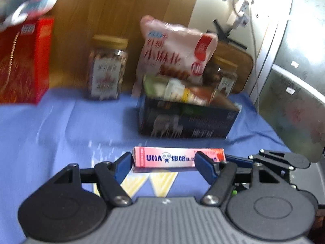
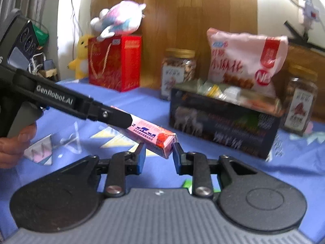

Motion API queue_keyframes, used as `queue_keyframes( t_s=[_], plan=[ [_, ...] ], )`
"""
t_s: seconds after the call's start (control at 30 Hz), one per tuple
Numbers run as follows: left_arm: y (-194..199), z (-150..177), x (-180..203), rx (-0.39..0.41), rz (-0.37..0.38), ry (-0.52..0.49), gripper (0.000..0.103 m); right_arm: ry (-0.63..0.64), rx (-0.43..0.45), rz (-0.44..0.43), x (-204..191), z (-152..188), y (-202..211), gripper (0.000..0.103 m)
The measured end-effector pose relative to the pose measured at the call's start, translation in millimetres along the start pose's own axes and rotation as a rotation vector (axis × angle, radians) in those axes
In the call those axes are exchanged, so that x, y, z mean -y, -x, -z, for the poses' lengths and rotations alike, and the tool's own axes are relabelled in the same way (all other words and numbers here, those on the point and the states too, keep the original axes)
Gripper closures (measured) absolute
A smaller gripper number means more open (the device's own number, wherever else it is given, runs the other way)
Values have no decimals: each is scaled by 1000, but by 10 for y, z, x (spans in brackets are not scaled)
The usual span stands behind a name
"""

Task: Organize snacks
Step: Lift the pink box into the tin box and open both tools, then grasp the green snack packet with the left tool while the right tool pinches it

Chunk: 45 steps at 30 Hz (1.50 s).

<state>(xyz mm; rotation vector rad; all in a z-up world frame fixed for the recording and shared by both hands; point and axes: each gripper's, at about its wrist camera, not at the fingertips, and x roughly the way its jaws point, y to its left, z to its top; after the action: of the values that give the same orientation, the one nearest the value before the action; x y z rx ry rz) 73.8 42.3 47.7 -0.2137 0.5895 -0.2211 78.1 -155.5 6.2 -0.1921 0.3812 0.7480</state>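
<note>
Low in the centre of the left wrist view, my left gripper holds a pink UHA candy box crosswise, its blue pads pressed on the box, one near its left end and one further along toward its right end. Beyond it, mid-frame, sits a dark cardboard box on the blue tablecloth, stuffed with packets, a pink snack bag rising out of it. A gold-lidded jar stands left of the box, a second jar behind its right corner. A red gift box fills the left edge. My right gripper's linkage shows at lower right.

Across the right wrist view, my left gripper reaches in from the left edge carrying the candy box, tilted down to the right. Its free end lies between my right gripper's fingers, which stand narrowly apart around it; whether the pads touch, I cannot tell. A plush toy lies atop the red gift box at upper left, a yellow plush beside it.
</note>
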Motion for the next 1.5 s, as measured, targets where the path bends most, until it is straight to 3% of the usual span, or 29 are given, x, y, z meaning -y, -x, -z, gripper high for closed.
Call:
queue_keyframes(
  t_s=[0.17, 0.33, 0.6, 0.77, 0.9, 1.07, 1.3, 1.5],
  plan=[
    [-125, -339, 190, 58, 8, -84, 35, 2, 81, 68, 200, -190, 36, 71],
    [-400, -640, 283, 82, 30, -106, 35, 4, 131, 138, 438, -331, -23, 71],
    [-1024, -959, 292, 49, 47, -76, 35, -21, 155, 223, 829, -394, -311, 71],
    [-1341, -994, 324, 24, 23, -78, 33, -65, 155, 273, 1016, -329, -493, 70],
    [-1497, -990, 344, 6, 0, -88, 32, -69, 154, 306, 1069, -256, -553, 64],
    [-1382, -956, 331, 21, 2, -74, 31, -101, 174, 299, 1133, -263, -480, 64],
    [-807, -726, 301, 54, 35, -49, 31, -207, 204, 253, 1131, -277, -89, 61],
    [-613, -255, 338, -91, 154, -4, 31, -296, 93, 114, 1012, 12, 307, 54]
  ],
)
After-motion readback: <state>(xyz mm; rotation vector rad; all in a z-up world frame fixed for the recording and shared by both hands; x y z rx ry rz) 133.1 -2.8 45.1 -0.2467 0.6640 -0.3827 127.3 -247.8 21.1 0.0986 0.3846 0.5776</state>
